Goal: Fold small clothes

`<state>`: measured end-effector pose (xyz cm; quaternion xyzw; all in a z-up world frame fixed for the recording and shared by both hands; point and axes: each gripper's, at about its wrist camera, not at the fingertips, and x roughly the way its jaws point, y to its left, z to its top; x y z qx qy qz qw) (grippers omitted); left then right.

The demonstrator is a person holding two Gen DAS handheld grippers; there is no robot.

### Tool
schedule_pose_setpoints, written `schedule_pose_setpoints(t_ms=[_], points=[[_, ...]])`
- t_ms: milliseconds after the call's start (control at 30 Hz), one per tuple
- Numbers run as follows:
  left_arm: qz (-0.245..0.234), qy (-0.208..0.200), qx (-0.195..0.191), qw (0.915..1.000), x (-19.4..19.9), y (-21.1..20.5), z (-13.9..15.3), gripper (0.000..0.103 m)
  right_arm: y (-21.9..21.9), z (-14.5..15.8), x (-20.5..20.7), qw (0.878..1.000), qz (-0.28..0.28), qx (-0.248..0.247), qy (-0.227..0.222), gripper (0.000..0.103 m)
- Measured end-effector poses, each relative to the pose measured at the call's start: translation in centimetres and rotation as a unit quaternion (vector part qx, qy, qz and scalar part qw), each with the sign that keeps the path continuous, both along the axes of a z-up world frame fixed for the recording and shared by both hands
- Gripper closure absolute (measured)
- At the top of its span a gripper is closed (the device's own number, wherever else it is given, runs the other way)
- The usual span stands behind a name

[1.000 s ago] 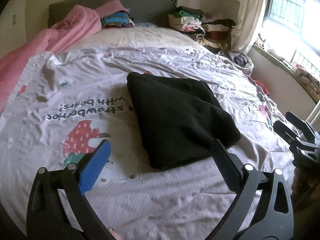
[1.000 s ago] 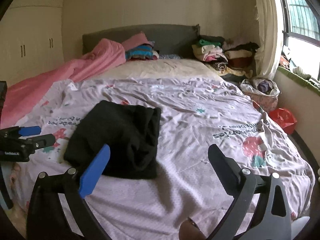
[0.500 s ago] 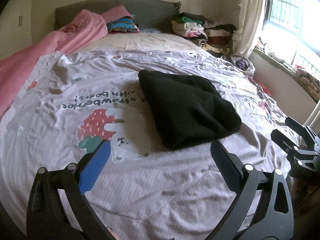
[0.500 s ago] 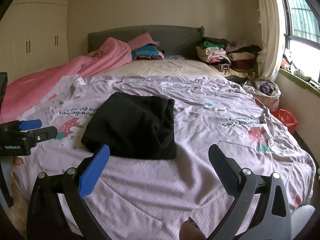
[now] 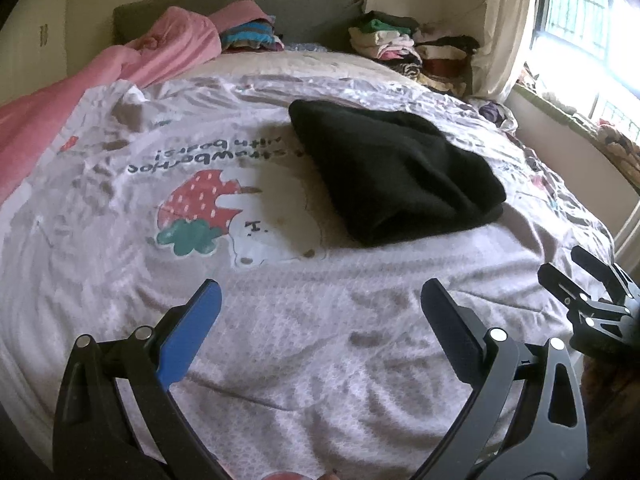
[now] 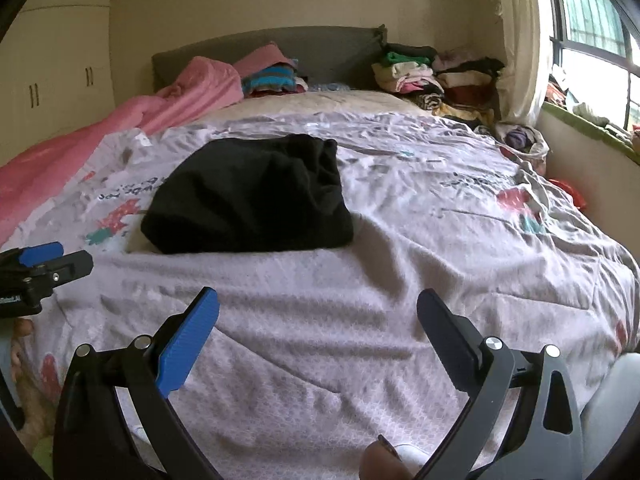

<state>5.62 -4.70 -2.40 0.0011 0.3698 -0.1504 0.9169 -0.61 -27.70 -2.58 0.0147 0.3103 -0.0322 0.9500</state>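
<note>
A folded black garment [image 5: 394, 170] lies on the printed bedspread [image 5: 280, 340] in the middle of the bed; it also shows in the right wrist view [image 6: 252, 196]. My left gripper [image 5: 320, 292] is open and empty, held above the bedspread well short of the garment. My right gripper [image 6: 318, 300] is open and empty too, back from the garment's near edge. The right gripper shows at the right edge of the left wrist view [image 5: 588, 284]. The left gripper shows at the left edge of the right wrist view [image 6: 52, 258].
A pink blanket [image 6: 120, 120] runs along the bed's left side. Stacks of folded clothes [image 6: 436, 70] sit by the grey headboard [image 6: 328, 54]. A bag of clothes [image 6: 520, 140] and a red item [image 6: 568, 192] lie at the right, under the window.
Both grippers have drawn back from the black garment toward the foot of the bed, so it looks smaller and farther away. The garment has not moved and both grippers stay open.
</note>
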Motion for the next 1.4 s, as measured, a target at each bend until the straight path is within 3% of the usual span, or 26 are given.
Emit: schedule_pose_setpoints(t_ms=[1400], points=[[0.028,0.009,0.02,0.9994,-0.09,0.54,-0.39,0.01,0.75,-0.1,-0.19,1.0,0.007,-0.01,0.004,0.004]])
